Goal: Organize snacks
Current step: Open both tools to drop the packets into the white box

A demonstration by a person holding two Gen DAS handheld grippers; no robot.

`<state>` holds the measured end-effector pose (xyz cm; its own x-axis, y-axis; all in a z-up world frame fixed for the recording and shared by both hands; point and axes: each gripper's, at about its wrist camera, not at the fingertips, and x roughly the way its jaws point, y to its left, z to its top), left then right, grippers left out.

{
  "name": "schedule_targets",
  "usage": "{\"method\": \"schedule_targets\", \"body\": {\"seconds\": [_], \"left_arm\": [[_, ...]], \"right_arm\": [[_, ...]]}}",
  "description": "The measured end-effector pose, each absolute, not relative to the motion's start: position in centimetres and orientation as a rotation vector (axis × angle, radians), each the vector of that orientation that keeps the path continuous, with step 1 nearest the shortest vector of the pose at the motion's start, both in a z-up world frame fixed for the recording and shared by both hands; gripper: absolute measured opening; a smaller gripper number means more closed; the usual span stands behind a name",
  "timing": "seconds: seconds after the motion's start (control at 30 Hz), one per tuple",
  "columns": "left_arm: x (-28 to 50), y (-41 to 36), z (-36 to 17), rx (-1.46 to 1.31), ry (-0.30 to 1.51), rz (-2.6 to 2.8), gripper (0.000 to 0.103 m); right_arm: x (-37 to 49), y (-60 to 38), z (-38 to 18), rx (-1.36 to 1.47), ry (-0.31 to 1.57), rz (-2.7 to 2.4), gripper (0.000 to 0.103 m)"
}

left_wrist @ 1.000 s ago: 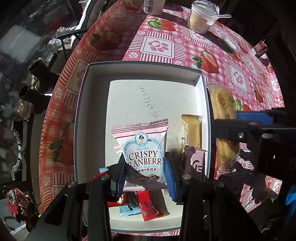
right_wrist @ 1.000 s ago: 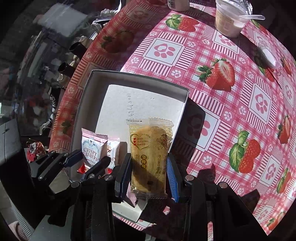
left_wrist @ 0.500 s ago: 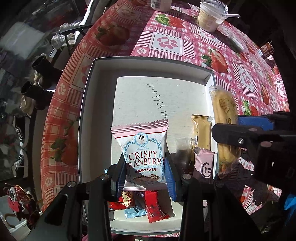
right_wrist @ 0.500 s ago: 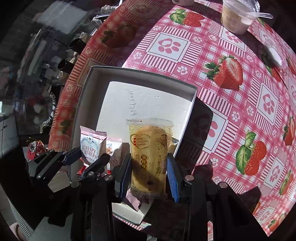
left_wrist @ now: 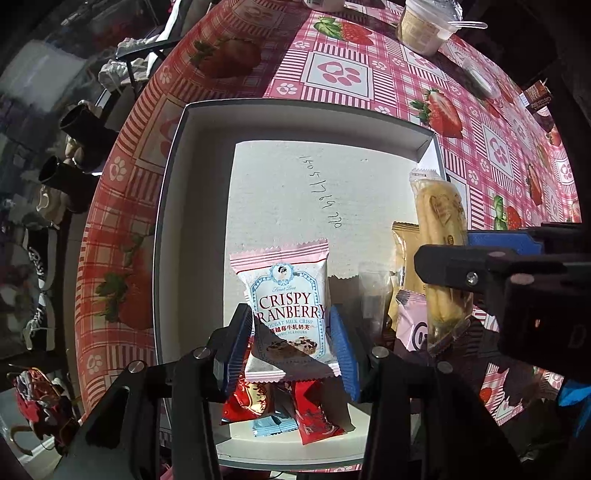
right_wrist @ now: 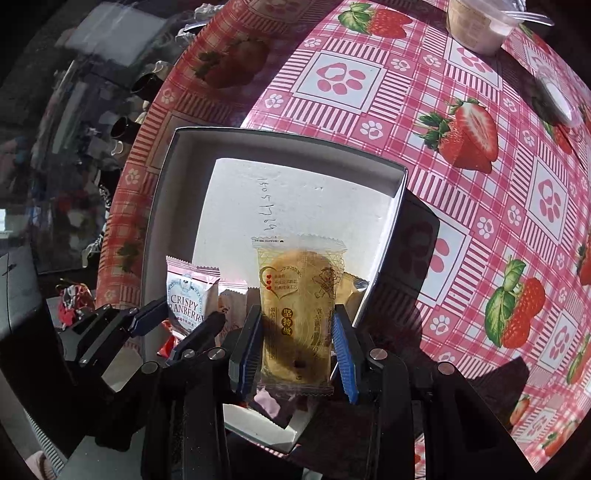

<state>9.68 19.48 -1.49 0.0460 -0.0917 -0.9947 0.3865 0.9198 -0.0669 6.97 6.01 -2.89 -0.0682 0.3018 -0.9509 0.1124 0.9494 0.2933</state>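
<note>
A pink and white "Crispy Cranberry" packet point(left_wrist: 286, 306) stands between the blue pads of my left gripper point(left_wrist: 288, 314) over the near part of the white open box point(left_wrist: 170, 221). The jaws are opening, and the pads still touch the packet's sides. My right gripper point(right_wrist: 297, 314) is shut on a clear packet holding a yellow round cake point(right_wrist: 299, 295), above the box's right wall point(right_wrist: 391, 229). In the right wrist view the left gripper point(right_wrist: 181, 317) and its packet point(right_wrist: 186, 295) are just to the left. Red packets point(left_wrist: 314, 417), a light blue one point(left_wrist: 273, 426), a golden one point(left_wrist: 400, 251) and a pink one point(left_wrist: 412, 328) lie in the box.
The box sits on a red strawberry and paw-print tablecloth point(right_wrist: 480, 206), close to the table's left edge. A yogurt cup with a spoon point(left_wrist: 424, 26) stands at the far side, with a small brown carton point(left_wrist: 539, 99) at the far right. Shoes point(left_wrist: 40, 258) lie on the floor to the left.
Both views have drifted slightly, so the box looks a little larger and nearer. Each packet stays between the same jaws and no grip has visibly changed.
</note>
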Motion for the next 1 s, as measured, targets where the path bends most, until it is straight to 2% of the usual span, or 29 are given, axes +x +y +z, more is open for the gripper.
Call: {"method": "schedule_targets", "body": {"seconds": [0.03, 0.1, 0.2, 0.27, 0.3, 0.33, 0.43, 0.5, 0.63, 1.0], "left_arm": [[9.7, 19.5, -1.4, 0.241, 1.48, -0.367, 0.07], [9.8, 19.5, -1.1, 0.242, 1.465, -0.354, 0.08], [10.0, 19.4, -1.2, 0.259, 1.486, -0.333, 0.08], [10.0, 19.2, -1.6, 0.287, 1.509, -0.315, 0.08], [10.0, 19.1, -1.7, 0.302, 1.516, -0.305, 0.08], [10.0, 19.1, -1.7, 0.312, 1.513, -0.298, 0.082], [10.0, 18.9, -1.9, 0.326, 1.497, -0.289, 0.085], [9.9, 18.7, -1.8, 0.316, 1.491, -0.314, 0.085], [10.2, 18.7, -2.2, 0.261, 1.533, -0.37, 0.085], [8.5, 18.1, -2.8, 0.357, 1.544, -0.357, 0.089]], "right_arm": [[6.9, 6.0, -3.0, 0.326, 1.646, 0.159, 0.048], [6.9, 6.0, -2.9, 0.327, 1.645, 0.156, 0.057], [6.8, 6.1, -3.0, 0.31, 1.656, 0.143, 0.058], [6.7, 6.0, -3.1, 0.299, 1.663, 0.12, 0.065], [6.6, 5.9, -3.1, 0.3, 1.66, 0.109, 0.085], [6.5, 5.8, -2.9, 0.291, 1.654, 0.09, 0.097], [6.2, 5.2, -2.5, 0.296, 1.641, 0.083, 0.098], [6.0, 4.9, -2.1, 0.285, 1.624, 0.073, 0.102], [5.7, 4.5, -1.4, 0.28, 1.603, 0.075, 0.102], [4.6, 3.6, -0.6, 0.275, 1.588, 0.043, 0.102]]}}
